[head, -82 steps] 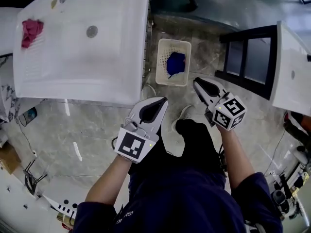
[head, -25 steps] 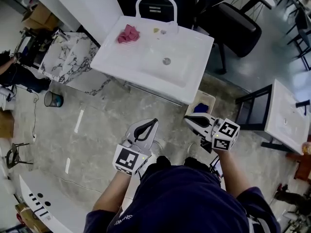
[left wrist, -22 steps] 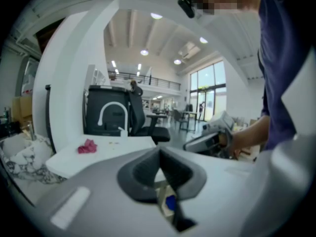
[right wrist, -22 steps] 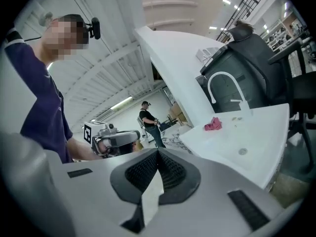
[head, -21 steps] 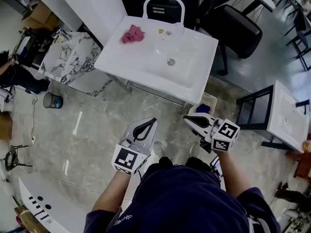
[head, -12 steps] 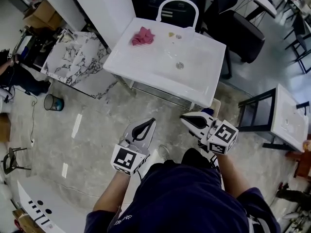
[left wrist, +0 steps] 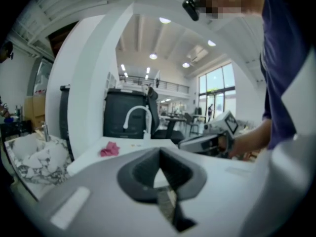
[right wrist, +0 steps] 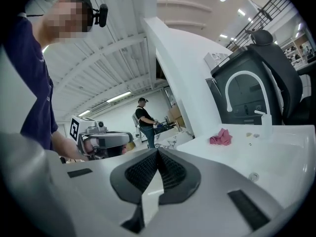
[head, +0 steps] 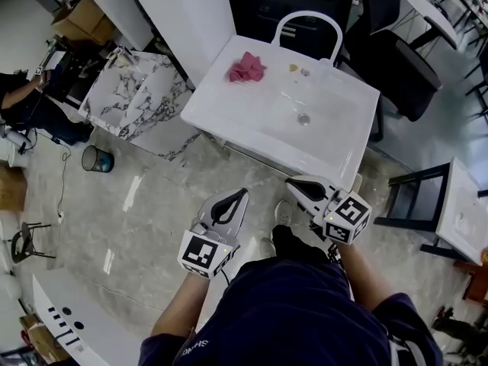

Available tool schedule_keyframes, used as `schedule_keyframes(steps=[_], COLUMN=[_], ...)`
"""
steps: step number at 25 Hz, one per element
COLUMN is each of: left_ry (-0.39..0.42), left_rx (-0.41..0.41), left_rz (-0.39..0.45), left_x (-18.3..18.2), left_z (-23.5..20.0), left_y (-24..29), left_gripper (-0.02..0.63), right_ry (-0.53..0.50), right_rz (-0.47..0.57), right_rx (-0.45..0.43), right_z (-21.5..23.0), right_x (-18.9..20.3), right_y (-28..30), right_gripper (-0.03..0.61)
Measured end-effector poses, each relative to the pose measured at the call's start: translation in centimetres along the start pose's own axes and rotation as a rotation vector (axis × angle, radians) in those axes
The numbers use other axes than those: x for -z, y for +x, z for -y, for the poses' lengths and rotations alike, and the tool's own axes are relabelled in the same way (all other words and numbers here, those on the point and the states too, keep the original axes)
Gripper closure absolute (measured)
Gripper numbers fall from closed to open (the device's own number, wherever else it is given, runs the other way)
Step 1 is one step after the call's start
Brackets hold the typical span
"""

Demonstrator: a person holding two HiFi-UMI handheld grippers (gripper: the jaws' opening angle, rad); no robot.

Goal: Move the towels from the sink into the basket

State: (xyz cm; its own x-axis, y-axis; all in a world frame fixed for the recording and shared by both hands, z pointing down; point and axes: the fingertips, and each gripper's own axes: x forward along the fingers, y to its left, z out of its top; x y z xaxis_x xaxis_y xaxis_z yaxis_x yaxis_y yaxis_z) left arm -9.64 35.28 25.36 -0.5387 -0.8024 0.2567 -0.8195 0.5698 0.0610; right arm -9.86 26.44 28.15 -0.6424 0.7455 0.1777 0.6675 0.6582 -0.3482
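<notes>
The person has stepped back from the sink [head: 267, 107]. The left gripper [head: 241, 194] and right gripper [head: 293, 183] stay closed and empty, so the pink towel [head: 246, 69] still needs fetching.

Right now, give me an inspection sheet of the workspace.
Surface: white sink, basin bare.
Job's things: one pink towel on the sink's back-left ledge; basket cannot be made out.
Clutter: small bits beside the faucet.
Grippers: left gripper and right gripper both shut, empty, in front of the sink.
Cables: thin cable on the floor at left.
Surroundings: marbled counter, bin, black chair, a person at far left.
</notes>
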Motion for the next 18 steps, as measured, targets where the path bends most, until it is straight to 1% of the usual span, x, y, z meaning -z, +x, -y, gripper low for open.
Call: schedule_keyframes(steps=[3, 6, 11, 18], left_ry=[0.000, 0.008, 0.019, 0.016], left_rx=[-0.022, -0.025, -0.020, 0.000], left_rz=[-0.024, -0.048, -0.062, -0.071], left_x=[-0.2, -0.9, -2.0, -2.3], left_z=[-2.3, -4.1, -5.7, -5.7], left_y=[2.1, 4.7, 8.8, 12.0], left_gripper=[0.612, 0.611, 0.611, 0.611], right_ry=[0.004, 0.009, 0.002, 0.007], right_rz=[-0.001, 0.000, -0.013, -0.013], right_rx=[-0.037, -0.065, -0.058, -0.037], right_z=[2.1, 4.0, 7.3, 10.1], right_x=[-0.5, -1.4, -2.0, -2.7], right_y=[2.1, 3.7, 4.6, 4.6], right_gripper=[0.570, 0.571, 0.571, 0.571])
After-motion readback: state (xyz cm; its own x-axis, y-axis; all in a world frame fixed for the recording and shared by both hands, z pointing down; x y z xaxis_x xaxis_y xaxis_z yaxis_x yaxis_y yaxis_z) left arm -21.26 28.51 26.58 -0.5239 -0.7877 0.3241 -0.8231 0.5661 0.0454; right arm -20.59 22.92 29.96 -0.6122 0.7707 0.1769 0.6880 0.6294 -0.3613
